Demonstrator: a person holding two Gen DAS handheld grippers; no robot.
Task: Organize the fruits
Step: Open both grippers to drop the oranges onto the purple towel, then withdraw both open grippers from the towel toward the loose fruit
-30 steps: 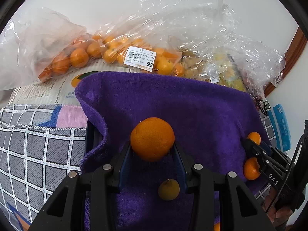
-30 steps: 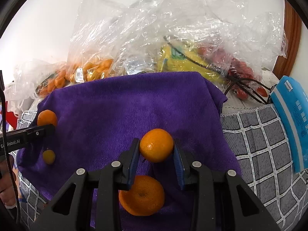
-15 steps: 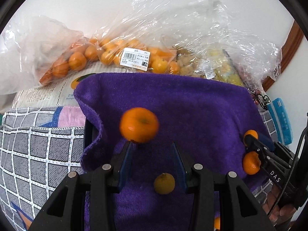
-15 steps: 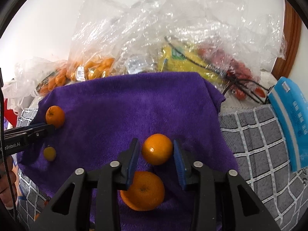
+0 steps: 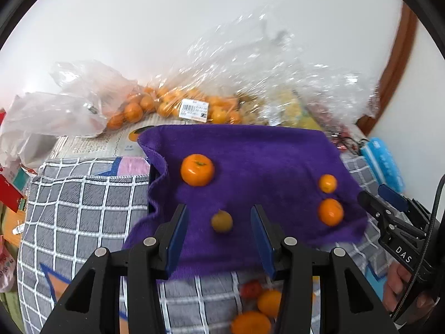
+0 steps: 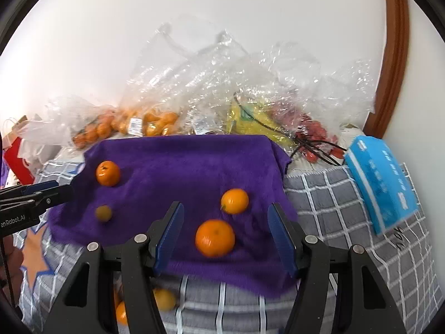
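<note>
Left wrist view: my left gripper (image 5: 219,239) & right gripper (image 6: 225,236) hang w/ jaws opening, nothing clamped. Four oranges lie loose on purple towel (image 5: 264,153), incl. big orange (image 5: 197,170) near its left edge.

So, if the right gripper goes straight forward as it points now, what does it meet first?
Probably the larger orange lying on the purple towel, between the opening, empty jaws of the right gripper; depth is unclear.
</note>
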